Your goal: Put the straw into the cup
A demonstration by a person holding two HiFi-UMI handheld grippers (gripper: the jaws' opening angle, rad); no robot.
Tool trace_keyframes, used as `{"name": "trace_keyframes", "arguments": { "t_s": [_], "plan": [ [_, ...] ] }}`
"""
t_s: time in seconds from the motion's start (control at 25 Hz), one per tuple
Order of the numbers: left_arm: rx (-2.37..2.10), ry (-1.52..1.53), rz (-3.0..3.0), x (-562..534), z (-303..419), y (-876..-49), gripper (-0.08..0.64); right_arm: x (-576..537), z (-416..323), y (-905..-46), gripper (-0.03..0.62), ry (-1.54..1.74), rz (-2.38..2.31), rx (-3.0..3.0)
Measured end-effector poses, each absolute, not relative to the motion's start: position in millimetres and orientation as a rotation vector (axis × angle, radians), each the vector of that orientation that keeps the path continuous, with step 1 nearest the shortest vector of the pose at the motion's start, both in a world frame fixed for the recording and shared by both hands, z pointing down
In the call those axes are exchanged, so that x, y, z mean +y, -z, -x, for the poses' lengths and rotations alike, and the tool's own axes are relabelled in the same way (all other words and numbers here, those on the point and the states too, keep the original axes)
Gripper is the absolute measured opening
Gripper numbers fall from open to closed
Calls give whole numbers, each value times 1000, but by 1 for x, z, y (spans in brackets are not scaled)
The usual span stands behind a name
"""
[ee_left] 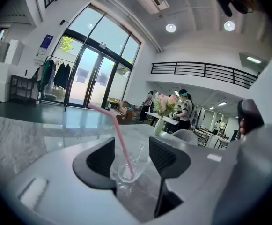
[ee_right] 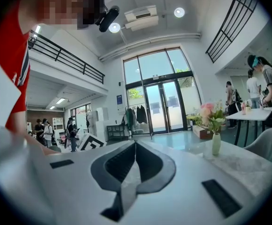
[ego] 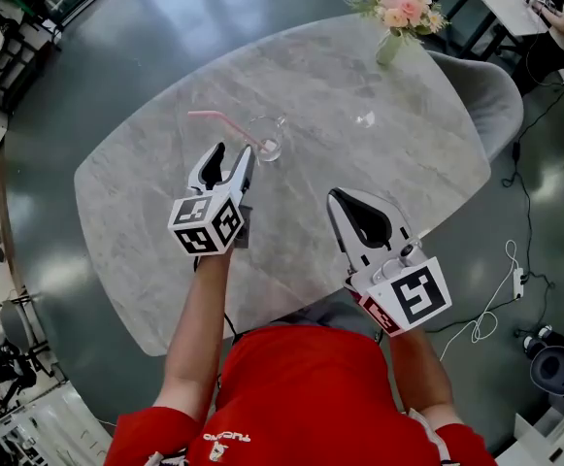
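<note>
A clear plastic cup (ego: 268, 137) stands on the grey marble table (ego: 359, 192), with a pink bent straw (ego: 225, 121) standing in it and leaning left. My left gripper (ego: 233, 151) sits just short of the cup with its jaws wide open and nothing pressed between them. In the left gripper view the cup (ee_left: 128, 168) and straw (ee_left: 118, 139) show in the gap between the open left gripper (ee_left: 132, 146) pads, untouched. My right gripper (ego: 332, 194) hovers over the table's near right part, shut and empty; in its own view the right gripper (ee_right: 135, 144) has its tips meeting.
A vase of pink flowers (ego: 395, 27) stands at the table's far edge, also in the right gripper view as the vase (ee_right: 216, 142). A small clear object (ego: 364, 119) lies right of the cup. A grey chair (ego: 490, 105) stands at the table's right side. People stand in the background.
</note>
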State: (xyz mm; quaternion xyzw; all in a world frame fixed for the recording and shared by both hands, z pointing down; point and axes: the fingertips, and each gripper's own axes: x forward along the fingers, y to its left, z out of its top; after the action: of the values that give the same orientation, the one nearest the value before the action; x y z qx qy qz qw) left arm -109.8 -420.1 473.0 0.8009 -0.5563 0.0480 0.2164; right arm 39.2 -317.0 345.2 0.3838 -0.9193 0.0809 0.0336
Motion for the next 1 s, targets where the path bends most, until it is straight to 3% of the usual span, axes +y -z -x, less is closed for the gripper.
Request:
{"name": "trace_keyframes", "arguments": {
  "t_s": [0.6,1.0],
  "plan": [
    [-1555,92,-2654,-325,82,-325,199,-298,-30,-322,2,-200,-1168,-2914],
    [-1579,21,-2758,-288,73,-302,35,-283,-24,-307,2,-184,-1126,-2975]
  ]
}}
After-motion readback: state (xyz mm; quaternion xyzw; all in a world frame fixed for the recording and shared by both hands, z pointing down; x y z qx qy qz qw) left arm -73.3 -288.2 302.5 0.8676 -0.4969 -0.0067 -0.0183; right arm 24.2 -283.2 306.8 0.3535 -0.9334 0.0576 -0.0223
